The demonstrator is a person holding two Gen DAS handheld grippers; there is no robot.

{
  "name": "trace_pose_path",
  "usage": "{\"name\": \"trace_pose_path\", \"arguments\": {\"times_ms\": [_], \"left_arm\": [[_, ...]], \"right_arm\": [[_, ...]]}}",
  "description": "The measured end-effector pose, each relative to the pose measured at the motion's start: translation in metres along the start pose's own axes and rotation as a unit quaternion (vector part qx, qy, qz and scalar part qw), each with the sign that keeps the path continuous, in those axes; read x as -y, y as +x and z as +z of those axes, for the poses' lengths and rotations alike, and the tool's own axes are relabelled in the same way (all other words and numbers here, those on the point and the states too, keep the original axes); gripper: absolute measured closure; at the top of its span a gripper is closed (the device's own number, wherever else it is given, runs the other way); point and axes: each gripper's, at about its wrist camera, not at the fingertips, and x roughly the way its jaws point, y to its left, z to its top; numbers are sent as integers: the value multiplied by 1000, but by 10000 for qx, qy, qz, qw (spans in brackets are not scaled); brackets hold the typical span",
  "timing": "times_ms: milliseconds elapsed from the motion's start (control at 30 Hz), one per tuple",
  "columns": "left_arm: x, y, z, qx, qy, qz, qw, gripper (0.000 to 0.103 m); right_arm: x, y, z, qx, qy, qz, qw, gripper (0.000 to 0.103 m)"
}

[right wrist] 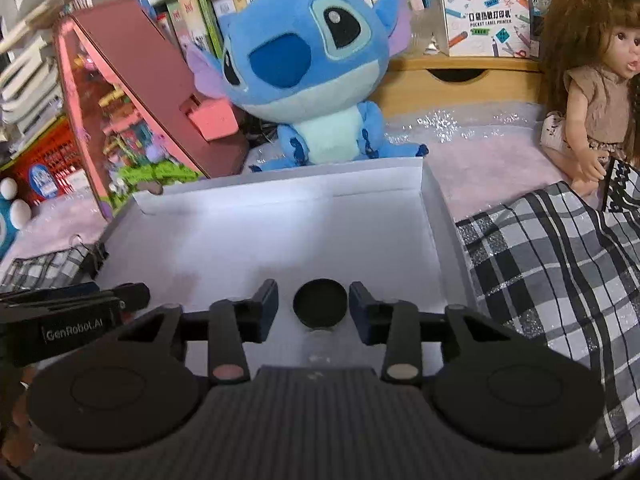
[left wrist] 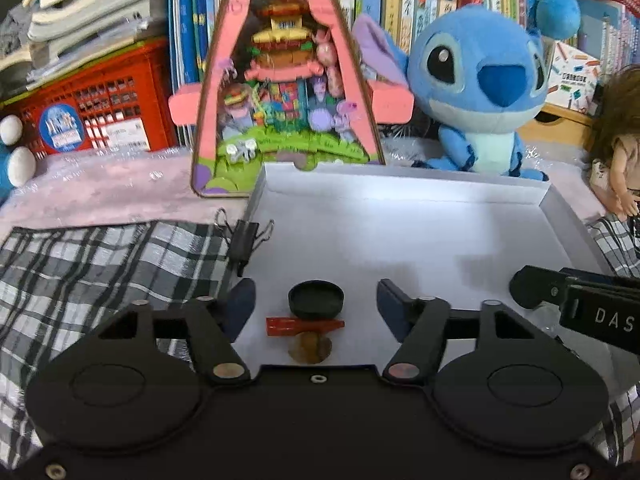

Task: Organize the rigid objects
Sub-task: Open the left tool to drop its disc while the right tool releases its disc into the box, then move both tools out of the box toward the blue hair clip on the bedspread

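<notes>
Fingers [left wrist: 240, 308] of the left gripper [left wrist: 316, 308] stand well apart at the lower centre of the left wrist view, gripping nothing. Between them, untouched, lie a black cap [left wrist: 316, 300], a red stick [left wrist: 304, 326] just below it and a brown disc [left wrist: 311, 350] lower still, all on the floor of the white tray [left wrist: 400, 196]. Most of the tray floor above them is bare up to the far wall. A black binder clip [left wrist: 246, 238] sits at the tray's left edge, on checked cloth [left wrist: 100, 272]. The right gripper [left wrist: 532, 288] enters at the right edge, over the tray.

In the right wrist view the right gripper [right wrist: 314, 308] is about half open around a black cap [right wrist: 320, 304]; both pads stand just clear of it. Whether it is the same cap I cannot tell. The tray's right wall [right wrist: 440, 220] runs close by, with checked cloth [right wrist: 560, 264] beyond it. The left gripper [right wrist: 132, 294] shows at the left edge. This view alone shows a doll [right wrist: 592, 92] fully, upper right, while the stick and disc do not appear. A blue plush toy [right wrist: 308, 72] sits behind the tray.
</notes>
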Motion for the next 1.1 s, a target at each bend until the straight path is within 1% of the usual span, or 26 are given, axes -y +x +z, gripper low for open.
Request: {"name": "trace_pose_path", "arguments": {"times_ms": [33,100,167,200,367,467,567,733,900,1100], "left_arm": [[1,-6,-1,34,41,-13,10000,32],[2,-17,-4,96,121,-76,9999,30],[5,-31,-10,189,266,-164,9993,26],[7,-38,-14,230,340,-184,9990,25],[14,-76,-35,472,777,-411,9950,24],[14,-96,-49,560,864,-550,9932,24],[10,-115,-67,641,845,-744,9916,23],[0,-136,-95,561,764,-975,9907,23],[-8,-150,-120,471,829,-1027,9901,23],[-23,-161,-146,322,713,-1071,9912,23]], "right_arm": [[0,-3,0,40,-8,12,10000,41],[1,-11,0,130,-21,60,9999,36],[2,-21,-2,229,-75,95,9997,32],[2,-27,-4,280,-111,113,9995,29],[3,-56,-16,478,-326,212,9981,23],[1,-75,-28,635,-561,229,9961,20],[-1,-93,-42,791,-761,260,9936,19],[-4,-120,-72,968,-952,334,9902,18],[-5,-138,-99,1012,-1008,388,9890,17],[-1,-155,-127,969,-917,493,9898,16]]}}
